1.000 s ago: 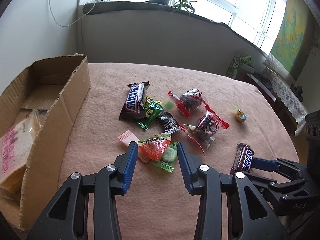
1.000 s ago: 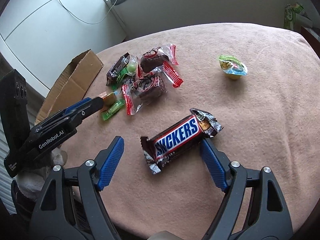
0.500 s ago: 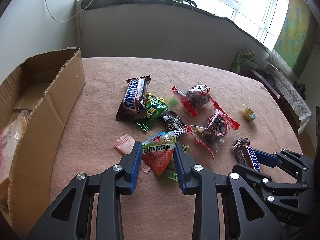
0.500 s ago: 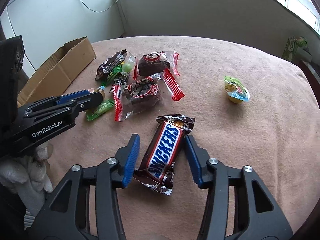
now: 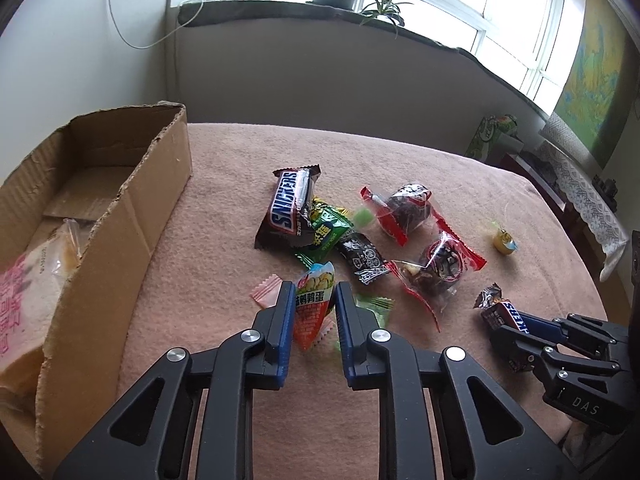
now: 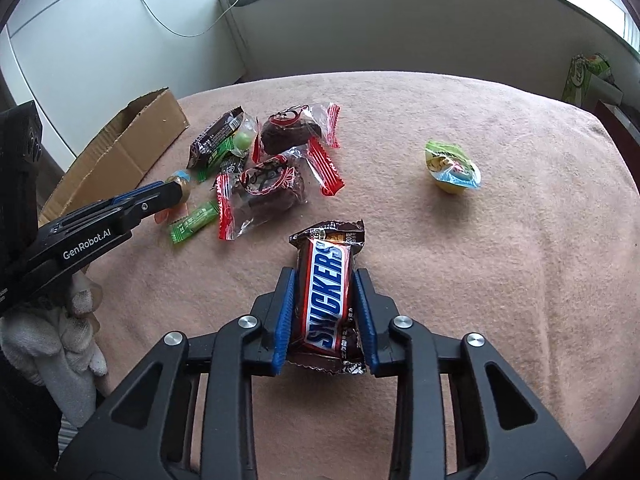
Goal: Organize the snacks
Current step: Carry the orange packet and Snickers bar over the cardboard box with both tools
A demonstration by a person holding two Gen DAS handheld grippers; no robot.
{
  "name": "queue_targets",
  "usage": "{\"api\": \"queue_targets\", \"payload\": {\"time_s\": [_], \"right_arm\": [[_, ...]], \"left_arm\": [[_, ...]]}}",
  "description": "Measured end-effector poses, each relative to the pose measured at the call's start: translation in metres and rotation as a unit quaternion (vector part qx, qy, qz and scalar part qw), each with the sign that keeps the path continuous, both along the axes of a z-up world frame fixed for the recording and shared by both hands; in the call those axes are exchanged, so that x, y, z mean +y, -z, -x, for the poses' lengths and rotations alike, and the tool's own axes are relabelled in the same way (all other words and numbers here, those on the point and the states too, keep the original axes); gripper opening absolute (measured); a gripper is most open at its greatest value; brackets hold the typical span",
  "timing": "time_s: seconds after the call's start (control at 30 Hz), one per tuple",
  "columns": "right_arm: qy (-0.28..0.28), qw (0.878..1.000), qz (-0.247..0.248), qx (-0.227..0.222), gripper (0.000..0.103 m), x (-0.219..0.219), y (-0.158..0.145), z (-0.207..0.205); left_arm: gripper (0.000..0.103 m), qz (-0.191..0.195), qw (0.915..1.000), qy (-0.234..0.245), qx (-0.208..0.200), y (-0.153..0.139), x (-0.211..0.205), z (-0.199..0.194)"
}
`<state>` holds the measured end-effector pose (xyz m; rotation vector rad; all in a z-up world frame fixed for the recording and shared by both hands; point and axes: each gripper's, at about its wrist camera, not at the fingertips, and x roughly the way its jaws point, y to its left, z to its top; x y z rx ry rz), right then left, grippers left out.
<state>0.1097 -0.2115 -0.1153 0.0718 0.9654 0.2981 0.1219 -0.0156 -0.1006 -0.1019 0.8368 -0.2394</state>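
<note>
**Both grippers closing on snacks**

Cardboard box (image 5: pixel 132 200) at frame left holds a clear-bagged bread pack (image 5: pixel 28 280). Left gripper (image 5: pixel 314 300) jaws closing on orange quail-egg packet (image 5: pixel 314 304), centre. Right gripper (image 6: pixel 325 304) closing on Snickers bar (image 6: pixel 326 292); remaining snacks on the blanket (image 6: pixel 480 260).

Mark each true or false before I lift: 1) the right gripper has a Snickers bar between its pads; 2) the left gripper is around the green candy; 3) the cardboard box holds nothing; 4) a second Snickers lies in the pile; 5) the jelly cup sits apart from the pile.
1) True: the right gripper is closing on the Snickers bar.
2) False: the left gripper is closing on the orange triangular snack packet; the green candy lies free.
3) False: the cardboard box holds a wrapped bread packet.
4) True: second Snickers.
5) True: jelly cup.
</note>
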Motion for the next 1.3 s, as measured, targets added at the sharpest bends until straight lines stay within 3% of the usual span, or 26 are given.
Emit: {"api": "queue_targets", "payload": {"time_s": [0.2, 0.37, 0.57, 0.7, 0.87, 0.97, 1.3], "right_arm": [[0.001, 1.0, -0.002, 0.0, 0.03, 0.001, 0.0, 0.001], [0.0, 1.0, -0.005, 0.0, 0.03, 0.0, 0.001, 0.0], [0.001, 1.0, -0.009, 0.0, 0.03, 0.0, 0.0, 0.001], [0.005, 1.0, -0.012, -0.004, 0.03, -0.004, -0.002, 0.003], [0.016, 1.0, -0.016, -0.007, 0.03, -0.011, -0.004, 0.004], [0.019, 1.0, -0.018, -0.011, 0.03, -0.013, -0.009, 0.007], [-0.001, 0.998, -0.023, -0.051, 0.03, -0.001, -0.048, 0.009]], "left_arm": [[0.02, -0.008, 0.9999, 0.01, -0.001, 0.001, -0.005, -0.003], [0.033, -0.013, 0.9998, 0.009, 0.014, 0.007, -0.006, -0.01], [0.027, -0.037, 0.9991, 0.019, 0.005, 0.008, -0.016, -0.009], [0.02, -0.026, 0.9995, 0.016, -0.001, 0.003, -0.012, -0.005], [0.02, -0.014, 0.9999, 0.006, 0.0, 0.0, -0.004, -0.005], [0.02, 0.013, 0.9999, -0.004, 0.002, -0.004, 0.005, -0.004], [0.02, 0.062, 0.997, -0.017, -0.043, -0.047, 0.025, 0.024]]}}
